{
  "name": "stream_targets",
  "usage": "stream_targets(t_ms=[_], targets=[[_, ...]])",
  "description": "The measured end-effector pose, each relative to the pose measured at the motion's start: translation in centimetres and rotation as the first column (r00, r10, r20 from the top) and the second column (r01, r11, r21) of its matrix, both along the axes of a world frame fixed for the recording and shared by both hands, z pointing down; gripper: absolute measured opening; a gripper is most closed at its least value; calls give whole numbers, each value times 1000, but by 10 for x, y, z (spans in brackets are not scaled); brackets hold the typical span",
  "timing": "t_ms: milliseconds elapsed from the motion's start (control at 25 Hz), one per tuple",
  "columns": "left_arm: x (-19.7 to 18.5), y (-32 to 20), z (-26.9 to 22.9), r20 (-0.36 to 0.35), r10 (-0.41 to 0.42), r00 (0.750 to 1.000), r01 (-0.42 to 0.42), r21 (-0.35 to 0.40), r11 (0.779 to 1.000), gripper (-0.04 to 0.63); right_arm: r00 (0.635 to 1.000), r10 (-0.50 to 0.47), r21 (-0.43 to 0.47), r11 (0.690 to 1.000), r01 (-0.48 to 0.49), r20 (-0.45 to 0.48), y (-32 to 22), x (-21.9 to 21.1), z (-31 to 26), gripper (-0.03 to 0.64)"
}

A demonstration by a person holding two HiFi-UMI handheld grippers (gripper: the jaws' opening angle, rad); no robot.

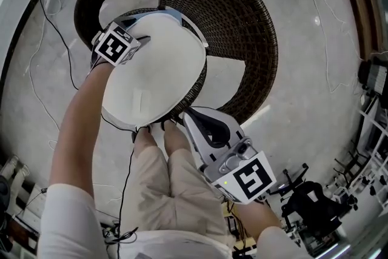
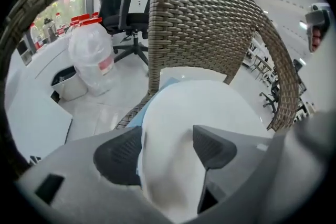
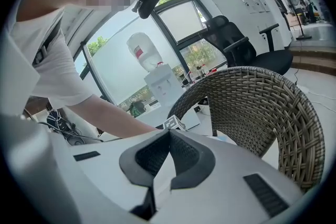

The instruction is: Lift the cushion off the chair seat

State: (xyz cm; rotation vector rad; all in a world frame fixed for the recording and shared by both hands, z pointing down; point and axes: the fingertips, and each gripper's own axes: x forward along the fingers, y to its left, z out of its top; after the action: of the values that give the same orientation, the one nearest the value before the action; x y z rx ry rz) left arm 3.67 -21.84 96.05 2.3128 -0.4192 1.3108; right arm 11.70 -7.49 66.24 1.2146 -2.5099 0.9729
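A round white cushion [image 1: 154, 70] lies on the seat of a brown wicker chair [image 1: 242, 21]. My left gripper [image 1: 145, 39] is at the cushion's far left rim. In the left gripper view its jaws [image 2: 168, 139] straddle the cushion [image 2: 199, 102], and both dark pads press into the white cover, with a blue layer showing under the rim. My right gripper [image 1: 183, 115] is at the cushion's near rim. In the right gripper view its jaws [image 3: 169, 136] are closed, with a thin white wedge of the cover pinched between the pads. The wicker back [image 3: 262, 102] rises beyond them.
The person's legs [image 1: 163, 173] stand right against the chair's front. Cables [image 1: 48, 27] trail over the pale floor to the left. A large clear water bottle [image 2: 92, 55] and an office chair [image 2: 128, 8] stand behind the wicker back [image 2: 199, 13]. A water dispenser [image 3: 152, 71] stands by the window.
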Motion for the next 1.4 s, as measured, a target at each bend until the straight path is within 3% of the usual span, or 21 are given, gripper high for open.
stream_targets(t_ms=[280,440,600,840,1080,1400], targets=[[0,2,1,7,-17,1000,18,-67,998,263,1000,10,-1,1000,-10,-10,14,-1,-3,2],[-2,4,-4,14,-41,999,43,-126,991,143,1000,22,-4,1000,-22,-18,25,2,-6,2],[-1,6,-15,12,-16,1000,17,-83,996,69,999,34,-3,999,-34,-27,32,4,-12,2],[-4,15,-48,-14,-5,1000,4,-48,999,52,998,60,19,998,-60,-29,36,2,-35,2],[-14,25,-100,-81,-23,996,27,50,998,51,997,61,44,997,-59,-36,39,-15,-68,2],[-50,52,-164,-143,-126,982,142,103,985,48,997,62,72,996,-58,-55,47,-34,-113,2]])
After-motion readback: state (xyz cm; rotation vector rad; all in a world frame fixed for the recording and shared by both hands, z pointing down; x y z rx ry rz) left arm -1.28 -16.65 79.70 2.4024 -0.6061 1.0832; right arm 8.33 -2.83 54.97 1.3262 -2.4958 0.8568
